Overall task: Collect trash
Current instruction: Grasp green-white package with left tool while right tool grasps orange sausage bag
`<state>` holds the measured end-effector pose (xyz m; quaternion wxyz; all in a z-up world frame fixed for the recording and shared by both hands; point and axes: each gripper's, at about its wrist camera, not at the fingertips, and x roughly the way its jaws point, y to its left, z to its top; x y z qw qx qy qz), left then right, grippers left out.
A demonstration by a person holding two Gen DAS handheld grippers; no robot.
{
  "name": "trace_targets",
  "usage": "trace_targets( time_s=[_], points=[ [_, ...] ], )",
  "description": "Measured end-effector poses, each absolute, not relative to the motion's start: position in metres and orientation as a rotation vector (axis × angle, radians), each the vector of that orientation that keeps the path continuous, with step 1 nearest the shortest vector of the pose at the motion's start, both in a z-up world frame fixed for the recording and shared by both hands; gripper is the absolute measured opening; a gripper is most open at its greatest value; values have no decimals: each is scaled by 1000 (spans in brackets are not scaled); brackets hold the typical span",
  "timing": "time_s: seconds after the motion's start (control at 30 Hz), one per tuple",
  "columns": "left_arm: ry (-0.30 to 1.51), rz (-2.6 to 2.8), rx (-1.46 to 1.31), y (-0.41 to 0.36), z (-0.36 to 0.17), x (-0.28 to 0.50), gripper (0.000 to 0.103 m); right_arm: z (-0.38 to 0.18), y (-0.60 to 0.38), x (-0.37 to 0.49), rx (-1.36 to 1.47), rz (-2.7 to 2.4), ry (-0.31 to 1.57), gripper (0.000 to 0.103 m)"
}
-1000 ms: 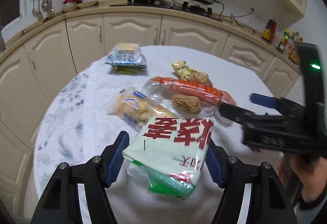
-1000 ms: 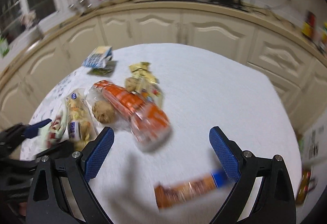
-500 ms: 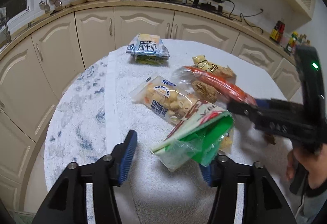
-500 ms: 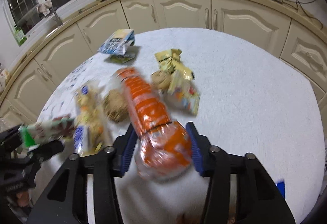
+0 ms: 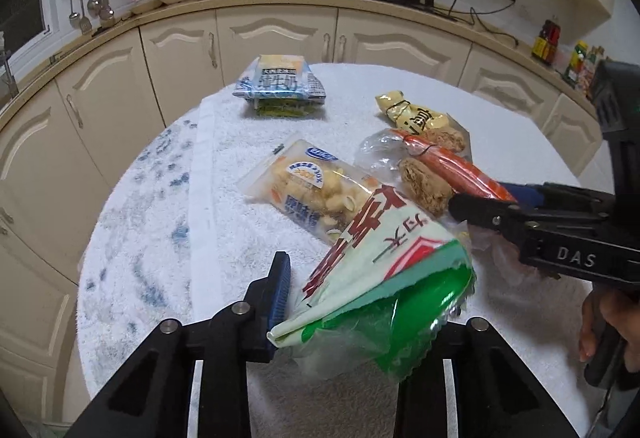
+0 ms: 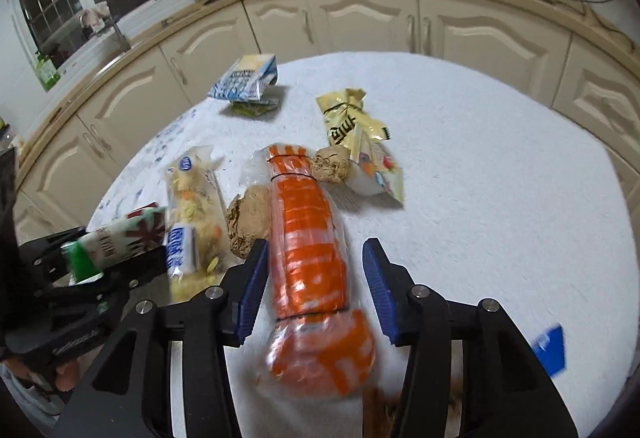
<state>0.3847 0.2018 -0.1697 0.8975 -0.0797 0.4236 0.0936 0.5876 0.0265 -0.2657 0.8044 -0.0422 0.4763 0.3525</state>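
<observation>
Partly hidden, left tongs [image 5: 362, 302] pinching green-white wrapper [image 5: 384, 278]; right tongs [image 6: 314, 288] spread around orange packet [image 6: 312, 266] (near end blurred).

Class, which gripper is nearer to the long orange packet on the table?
Right. The right gripper straddles the orange packet, fingers on both sides. The left gripper sits off to its left, holding a green-and-white bag.

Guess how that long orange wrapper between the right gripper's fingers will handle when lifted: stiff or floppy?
Probably floppy: the orange wrapper is thin, crinkled film, so its far end may droop. Likely light, since it looks mostly empty. The glossy film could slip between the right gripper pads.
</observation>
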Motion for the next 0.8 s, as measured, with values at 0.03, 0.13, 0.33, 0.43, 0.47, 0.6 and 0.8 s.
trace_targets(
  time_s=[0.03,0.13,0.33,0.43,0.47,0.6,0.8],
  points=[
    [868,195,-173,204,-167,382,27,-266,25,586,-91,759,1005,47],
    [841,198,-174,204,-158,374,25,-263,15,576,-41,763,987,32],
    [780,142,-176,181,-131,357,20,-235,-28,556,102,742,904,30],
    [766,101,-179,163,-120,351,19,-217,-53,546,160,759,881,0],
    [767,85,-179,157,-119,350,19,-215,-56,543,140,752,915,0],
    [767,70,-169,136,-116,342,19,-218,-62,526,43,722,918,5],
    [815,93,-141,126,-128,335,19,-241,-34,518,-92,731,954,56]
  ],
)
